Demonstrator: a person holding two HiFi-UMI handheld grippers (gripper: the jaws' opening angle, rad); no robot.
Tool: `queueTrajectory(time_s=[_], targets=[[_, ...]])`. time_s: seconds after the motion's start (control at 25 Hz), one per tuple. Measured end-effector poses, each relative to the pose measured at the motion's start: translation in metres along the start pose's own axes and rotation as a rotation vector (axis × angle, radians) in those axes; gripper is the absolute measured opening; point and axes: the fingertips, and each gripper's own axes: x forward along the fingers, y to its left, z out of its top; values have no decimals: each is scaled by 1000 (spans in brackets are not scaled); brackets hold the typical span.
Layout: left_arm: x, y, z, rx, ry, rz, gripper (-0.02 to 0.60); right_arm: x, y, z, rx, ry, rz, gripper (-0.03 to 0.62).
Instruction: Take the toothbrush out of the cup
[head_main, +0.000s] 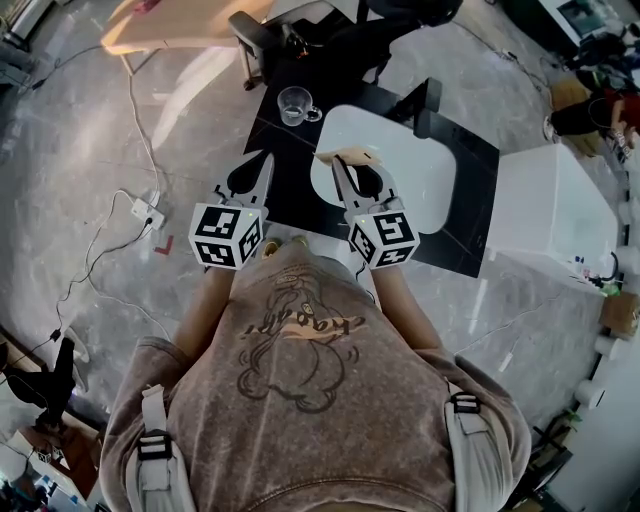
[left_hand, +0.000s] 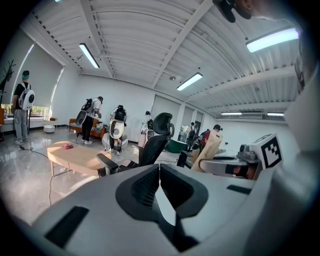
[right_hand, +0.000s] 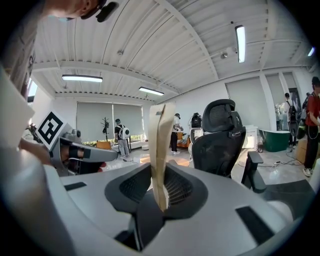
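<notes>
Right gripper (head_main: 345, 166) is clamped on a pale tan flat-handled toothbrush (head_main: 348, 155), probably bamboo, which lies crosswise at its tips. The clear glass cup (head_main: 296, 104) sits well apart, up and left in the head view. Left gripper (head_main: 262, 160) is pinched closed on nothing.

A ribbed white ceiling (left_hand: 140, 40) with strip lights (left_hand: 90, 55) spanned a grey marble floor (left_hand: 25, 180), a black office chair (left_hand: 159, 132) and a wooden table (left_hand: 75, 155).
</notes>
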Motion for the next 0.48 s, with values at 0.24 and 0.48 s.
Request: queueTrajectory(time_s=[0.24, 0.48], targets=[[3, -1, 0, -1, 8, -3, 20, 0, -3, 0, 0, 9, 1, 92], [6, -3, 0, -1, 13, -13, 20, 1, -2, -1, -5, 14, 10, 92]])
